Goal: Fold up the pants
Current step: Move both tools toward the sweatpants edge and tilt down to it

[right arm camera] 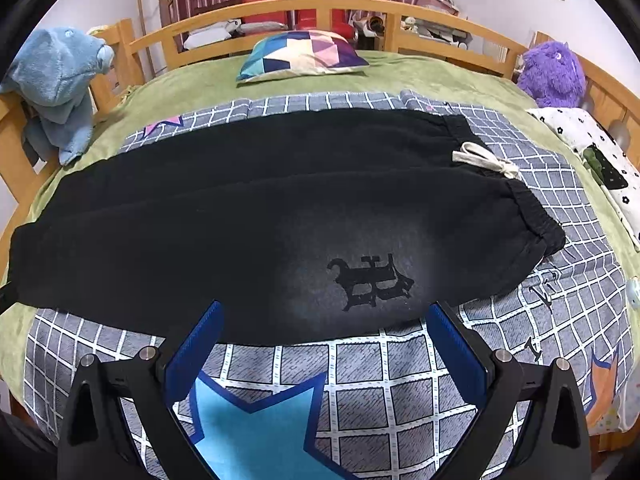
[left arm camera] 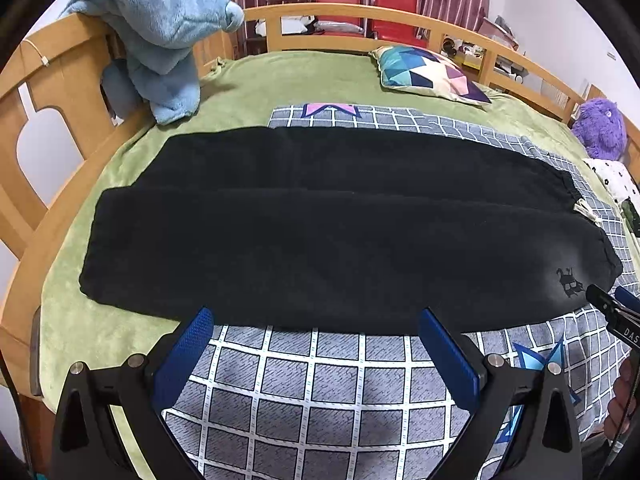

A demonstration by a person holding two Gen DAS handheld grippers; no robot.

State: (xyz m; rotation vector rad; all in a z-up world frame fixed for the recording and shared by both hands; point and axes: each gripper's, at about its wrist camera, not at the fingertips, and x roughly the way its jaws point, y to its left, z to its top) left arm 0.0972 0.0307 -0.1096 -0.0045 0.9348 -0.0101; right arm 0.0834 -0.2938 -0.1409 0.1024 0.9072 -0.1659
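Observation:
Black pants (left arm camera: 320, 232) lie flat across the bed, legs side by side, cuffs to the left and waistband to the right. In the right wrist view the pants (right arm camera: 240, 220) show a dark printed logo (right arm camera: 370, 282) near the front edge and a white drawstring (right arm camera: 484, 160) at the waistband. My left gripper (left arm camera: 316, 320) is open and empty, just in front of the pants' near edge, toward the leg end. My right gripper (right arm camera: 324, 316) is open and empty, at the near edge below the logo. Its tip shows in the left wrist view (left arm camera: 608, 304).
The pants rest on a grey checked blanket (left arm camera: 320, 392) over a green bedspread (left arm camera: 300, 76). A blue plush (left arm camera: 160, 32) hangs on the wooden rail at left. A patterned pillow (right arm camera: 300, 54) lies at the back, a purple plush (right arm camera: 554, 74) at right.

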